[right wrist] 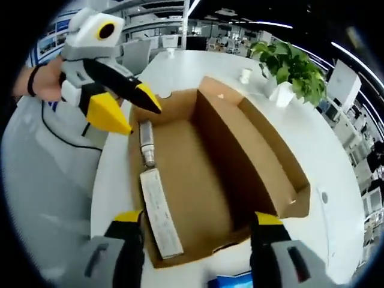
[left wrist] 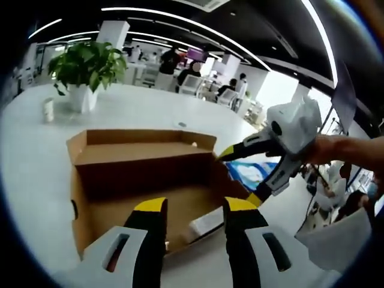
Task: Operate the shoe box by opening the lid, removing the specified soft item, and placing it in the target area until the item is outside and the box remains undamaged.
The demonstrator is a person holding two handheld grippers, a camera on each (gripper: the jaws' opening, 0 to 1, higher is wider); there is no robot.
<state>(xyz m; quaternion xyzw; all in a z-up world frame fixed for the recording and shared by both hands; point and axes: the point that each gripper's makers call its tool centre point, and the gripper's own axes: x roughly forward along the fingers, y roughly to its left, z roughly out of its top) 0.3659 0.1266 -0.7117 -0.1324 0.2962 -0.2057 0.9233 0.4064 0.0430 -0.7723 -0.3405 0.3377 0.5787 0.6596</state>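
The brown cardboard shoe box (left wrist: 90,216) lies open on the white table, its lid (left wrist: 144,139) folded back. Inside, a flat whitish piece (right wrist: 159,210) lies along one wall, with a grey rolled piece (right wrist: 146,141) beyond it; the whitish piece (left wrist: 204,225) also shows near my left jaw tips. My left gripper (left wrist: 195,207) stands open over the box's near rim with nothing between its jaws. It hovers open at the box's far corner (right wrist: 135,114) in the right gripper view. My right gripper (right wrist: 198,219) is open wide above the box's short end, also visible by the box's right side (left wrist: 240,177).
A potted plant (left wrist: 87,66) in a white pot and a small cup (left wrist: 48,109) stand on the table (left wrist: 36,174) behind the box. A blue item (left wrist: 252,171) lies just past the box's right side. People sit at desks (left wrist: 192,75) in the background. A hand (left wrist: 336,150) holds the right gripper.
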